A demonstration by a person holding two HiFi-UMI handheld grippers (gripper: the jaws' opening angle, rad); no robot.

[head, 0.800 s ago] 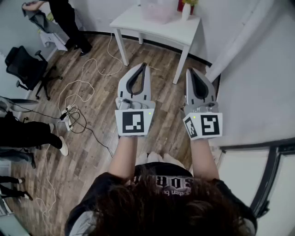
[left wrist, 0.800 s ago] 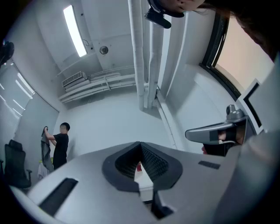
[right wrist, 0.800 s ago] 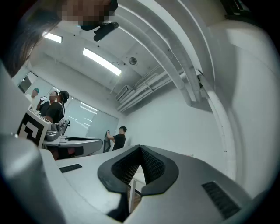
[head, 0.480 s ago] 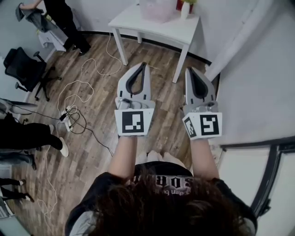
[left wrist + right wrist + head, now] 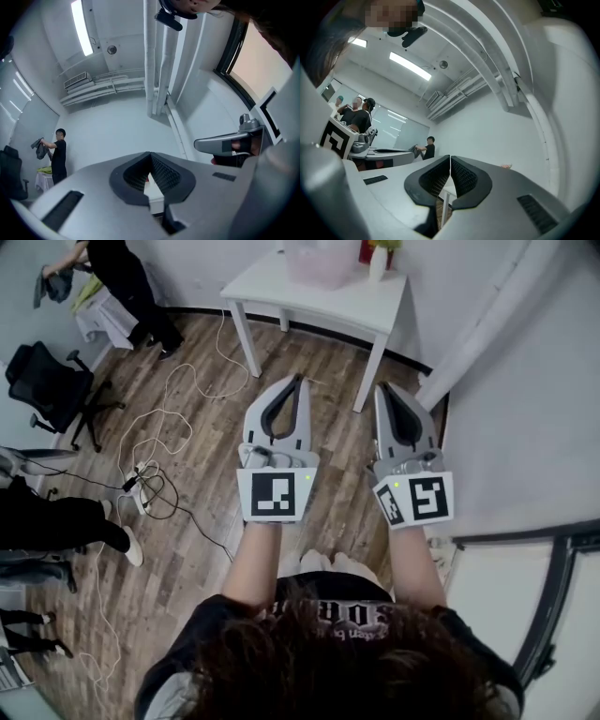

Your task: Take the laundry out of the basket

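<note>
At far left a person (image 5: pixel 127 277) stands beyond a black chair (image 5: pixel 47 381). We hold our left hand-held gripper (image 5: pixel 298 381) over the wooden floor (image 5: pixel 328 371), jaws together and empty. Ahead, the pale pink basket (image 5: pixel 319 263) sits on the white worktop (image 5: pixel 375 306). Our right hand-held gripper (image 5: pixel 385 388) is likewise closed on nothing.

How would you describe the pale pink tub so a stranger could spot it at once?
Find the white table against the far wall. The pale pink tub stands on it, near the wall. It is wide and see-through, unlike the slim white bottle and the red thing to its right.
</note>
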